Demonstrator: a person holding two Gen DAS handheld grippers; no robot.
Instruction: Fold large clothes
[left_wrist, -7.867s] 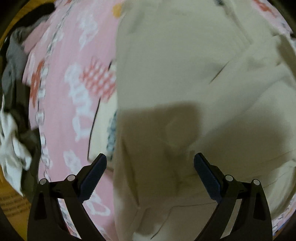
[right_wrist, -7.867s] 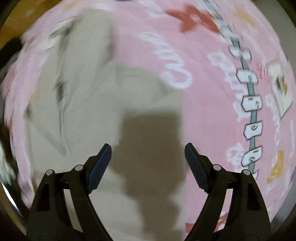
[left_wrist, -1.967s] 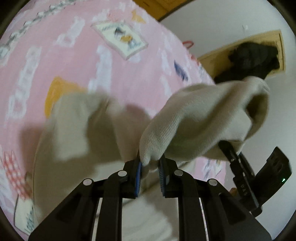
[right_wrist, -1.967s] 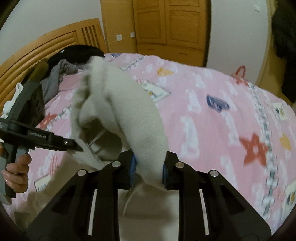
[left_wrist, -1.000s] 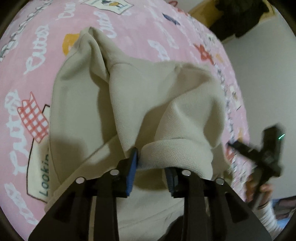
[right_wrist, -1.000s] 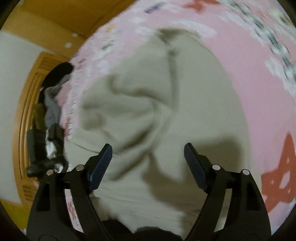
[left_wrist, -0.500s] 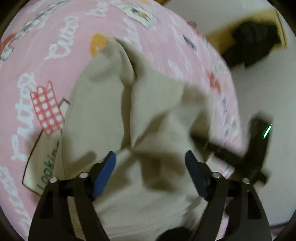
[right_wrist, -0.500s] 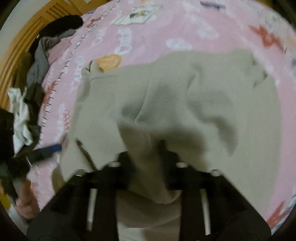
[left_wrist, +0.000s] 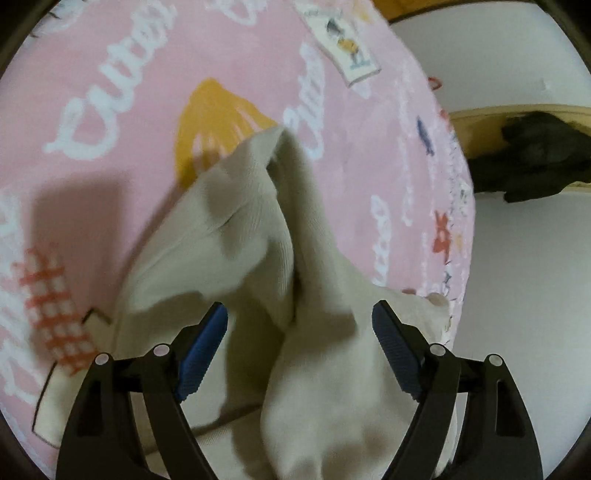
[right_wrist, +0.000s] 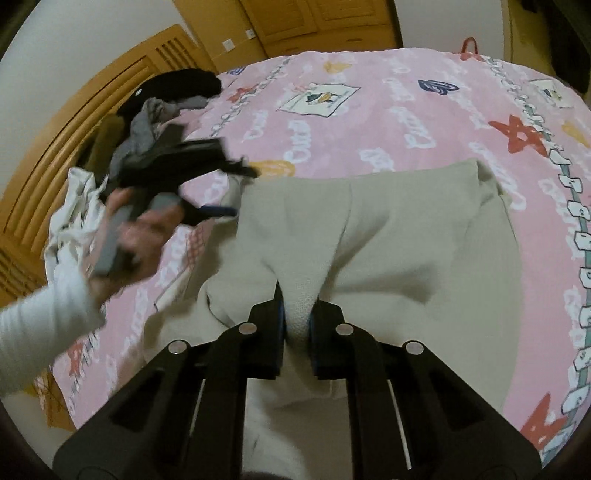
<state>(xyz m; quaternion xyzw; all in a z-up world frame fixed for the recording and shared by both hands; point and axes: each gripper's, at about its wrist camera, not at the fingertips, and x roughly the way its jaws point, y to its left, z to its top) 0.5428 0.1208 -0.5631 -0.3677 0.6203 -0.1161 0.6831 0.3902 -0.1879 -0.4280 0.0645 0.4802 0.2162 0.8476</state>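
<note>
On the pink bedspread (right_wrist: 406, 122) lies the beige garment (right_wrist: 406, 236), and the right gripper (right_wrist: 297, 325) pinches a fold of it tight, while the left gripper (left_wrist: 299, 343) hangs over the cloth, jaws wide, gripping nothing

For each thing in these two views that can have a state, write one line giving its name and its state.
Left claw: open, holding nothing.
Right claw: shut on a fold of the beige garment.
Beige garment: partly folded, lying on the bed.
Pile of clothes: unfolded, heaped by the headboard.
</note>
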